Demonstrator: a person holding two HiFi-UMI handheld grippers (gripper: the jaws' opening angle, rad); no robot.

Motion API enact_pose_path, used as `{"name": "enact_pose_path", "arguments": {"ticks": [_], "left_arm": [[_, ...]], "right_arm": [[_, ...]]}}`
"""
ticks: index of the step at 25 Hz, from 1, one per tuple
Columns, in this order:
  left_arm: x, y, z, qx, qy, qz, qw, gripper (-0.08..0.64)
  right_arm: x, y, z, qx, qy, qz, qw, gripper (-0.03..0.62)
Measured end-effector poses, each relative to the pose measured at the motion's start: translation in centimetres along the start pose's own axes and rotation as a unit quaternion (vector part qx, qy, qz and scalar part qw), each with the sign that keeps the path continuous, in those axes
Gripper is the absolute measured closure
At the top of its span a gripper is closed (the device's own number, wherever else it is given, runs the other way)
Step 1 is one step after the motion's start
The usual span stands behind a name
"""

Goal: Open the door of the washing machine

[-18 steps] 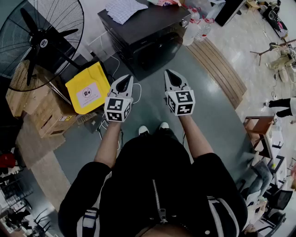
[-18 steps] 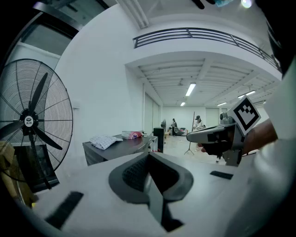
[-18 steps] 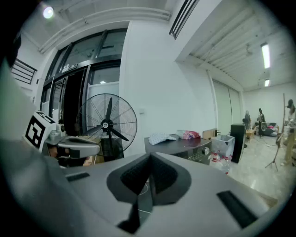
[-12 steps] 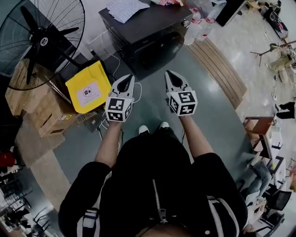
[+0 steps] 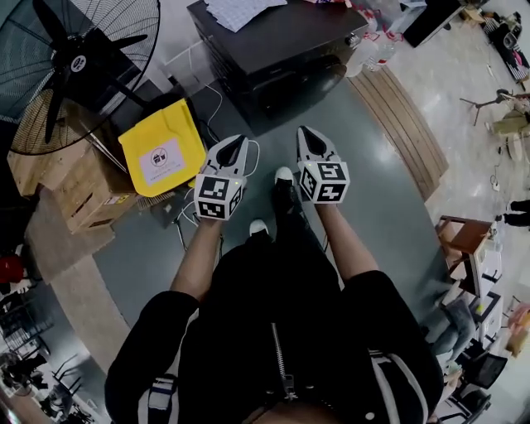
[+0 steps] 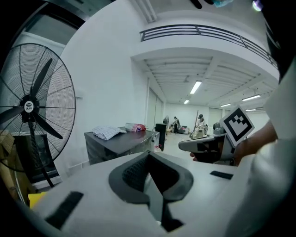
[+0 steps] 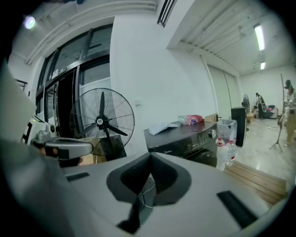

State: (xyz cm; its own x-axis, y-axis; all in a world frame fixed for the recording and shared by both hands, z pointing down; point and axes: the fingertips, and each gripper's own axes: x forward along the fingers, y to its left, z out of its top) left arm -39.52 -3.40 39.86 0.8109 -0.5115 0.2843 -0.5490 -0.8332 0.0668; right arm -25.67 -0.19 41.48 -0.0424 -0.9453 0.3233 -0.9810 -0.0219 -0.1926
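Observation:
The dark washing machine [image 5: 277,45] stands at the top of the head view, its round door [image 5: 310,83] shut on the front face. It also shows in the left gripper view [image 6: 121,146] and the right gripper view [image 7: 187,139], some way beyond both grippers. My left gripper [image 5: 238,143] and right gripper [image 5: 308,135] are held side by side in the air, pointing at the machine. Both are shut with nothing between the jaws, as their own views show [image 6: 149,153] [image 7: 150,156]. Neither touches the machine.
A big floor fan [image 5: 74,62] stands at the left, with a yellow container [image 5: 161,149] and cardboard boxes [image 5: 74,195] below it. A checked cloth [image 5: 244,10] lies on the machine's top. Water bottles [image 5: 374,48] and a wooden platform [image 5: 406,124] are at its right.
The person has stepped toward the machine: one foot now reaches forward between the grippers, and the machine sits closer. Both grippers stay shut and side by side.

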Motion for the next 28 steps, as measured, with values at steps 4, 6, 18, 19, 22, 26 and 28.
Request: {"name": "enact_pose_path", "arguments": {"ticks": [4,6,18,19,22,26,28], "left_arm": [[3.4,2.5,-0.2,-0.010,0.009,0.014,0.9998,0.557],[5.4,3.9,-0.4,-0.018,0.016,0.021,0.9995,0.557],[11.4,11.1,-4.4,-0.081,0.078,0.087,0.9898,0.557],[11.5,11.6,-4.9,-0.085,0.084,0.092,0.9886,0.557],[11.6,13.1,-6.4,-0.094,0.098,0.108,0.9848,0.557],[10.7,14.4,-8.0,-0.111,0.118,0.137,0.9772,0.557],[10.2,15.2,-8.8,-0.120,0.128,0.151,0.9728,0.557]], "right_arm": [[5.2,-2.3,-0.8,0.009,0.024,-0.004,1.000,0.588],[8.0,-3.5,-1.3,0.008,0.041,-0.002,0.999,0.588],[21.7,-9.7,-10.6,0.046,0.194,-0.010,0.980,0.392],[22.7,-10.0,-11.7,0.054,0.208,-0.013,0.977,0.383],[25.7,-10.7,-15.1,0.092,0.249,-0.027,0.964,0.364],[28.1,-12.6,-20.0,0.149,0.304,-0.083,0.937,0.338],[29.4,-13.7,-21.6,0.155,0.319,-0.110,0.929,0.337]]}}
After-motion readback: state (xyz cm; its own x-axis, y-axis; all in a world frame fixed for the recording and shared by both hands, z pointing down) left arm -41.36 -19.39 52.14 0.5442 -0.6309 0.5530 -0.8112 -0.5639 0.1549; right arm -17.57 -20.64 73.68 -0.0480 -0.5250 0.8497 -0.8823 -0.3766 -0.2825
